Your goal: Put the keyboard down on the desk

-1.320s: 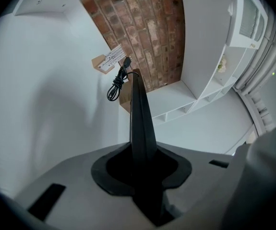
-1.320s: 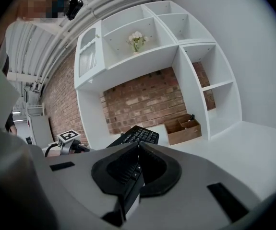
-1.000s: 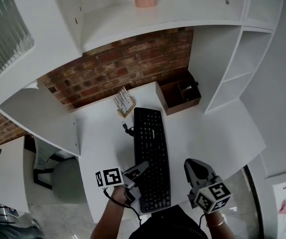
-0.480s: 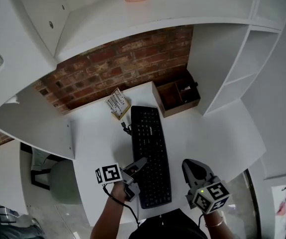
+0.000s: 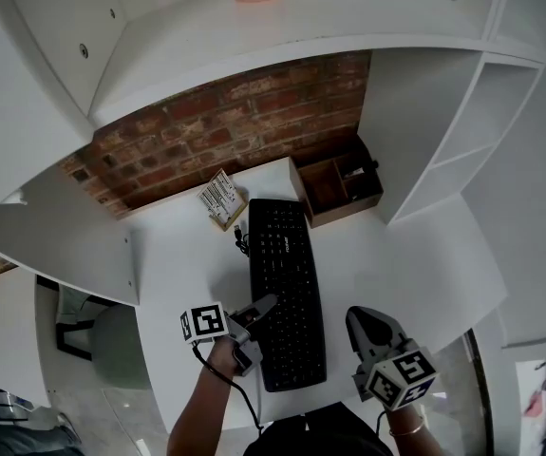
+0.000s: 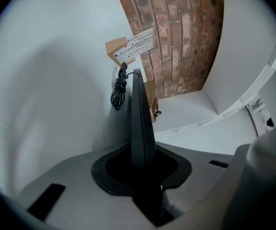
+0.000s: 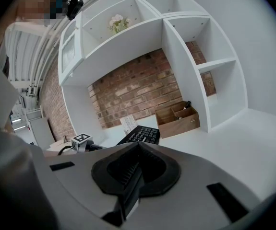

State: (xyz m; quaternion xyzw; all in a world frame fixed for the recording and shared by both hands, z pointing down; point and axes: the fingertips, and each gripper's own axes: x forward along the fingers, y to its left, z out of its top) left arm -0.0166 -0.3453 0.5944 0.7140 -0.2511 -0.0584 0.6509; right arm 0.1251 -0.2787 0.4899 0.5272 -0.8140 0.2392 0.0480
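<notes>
While 1 claw (image 5: 267,306) grips it, 1 keyboard (image 5: 286,274) seemingly touches 1 desk (image 5: 386,255).

The desk (image 5: 185,255) is viewed steeply from overhead; each gripper view is taken low along its jaws toward the brick wall (image 5: 225,122) — the keyboard (image 5: 287,293) is shared by all.

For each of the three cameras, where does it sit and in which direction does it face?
Head view: on the person's head, facing steeply down at the desk and keyboard; left gripper, right gripper and a forearm show.
Left gripper view: on the left gripper, looking along the keyboard's edge toward the brick wall; its fingers clamp the keyboard.
Right gripper view: on the right gripper, facing the shelves and wooden box; its shut, empty fingers show.
Shared: all three show the keyboard and brick wall.
</notes>
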